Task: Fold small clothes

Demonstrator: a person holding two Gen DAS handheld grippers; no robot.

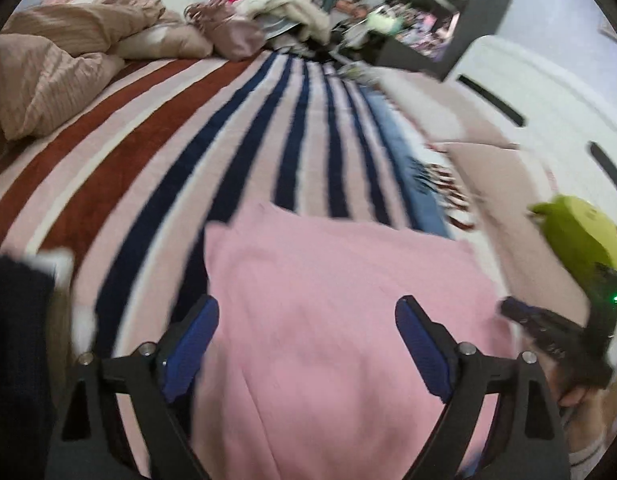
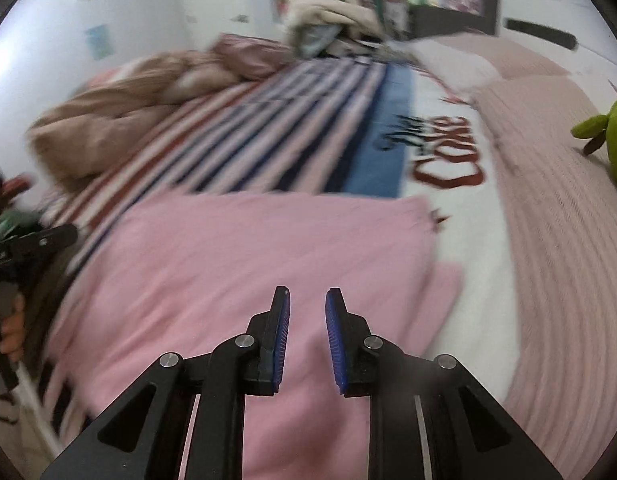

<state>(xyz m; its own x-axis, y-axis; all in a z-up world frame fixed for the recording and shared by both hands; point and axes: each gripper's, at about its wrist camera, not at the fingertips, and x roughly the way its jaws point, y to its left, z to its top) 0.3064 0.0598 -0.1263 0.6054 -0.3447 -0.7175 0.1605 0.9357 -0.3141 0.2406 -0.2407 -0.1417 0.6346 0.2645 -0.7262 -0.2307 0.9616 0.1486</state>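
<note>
You're hovering both grippers over the pink garment [image 2: 236, 272], which is lying flat on the striped blanket [image 1: 156, 168], near edge toward you. Left gripper [image 1: 306, 344] is gaping wide w/ nothing in it; right gripper [image 2: 307, 340] is sitting partly open, narrow gap, also holding nothing. Risks, imo: both views are smearing w/ motion blur, so you're likely moving too fast to land on an edge. Right gap looking tight, so it could be pushing fabric instead of pinching it. Going too deep, you're grabbing blanket along w/ the garment. Uneven pinches are skewing the fold. Green plush [image 2: 612, 132] is sitting well apart, no issue.
</note>
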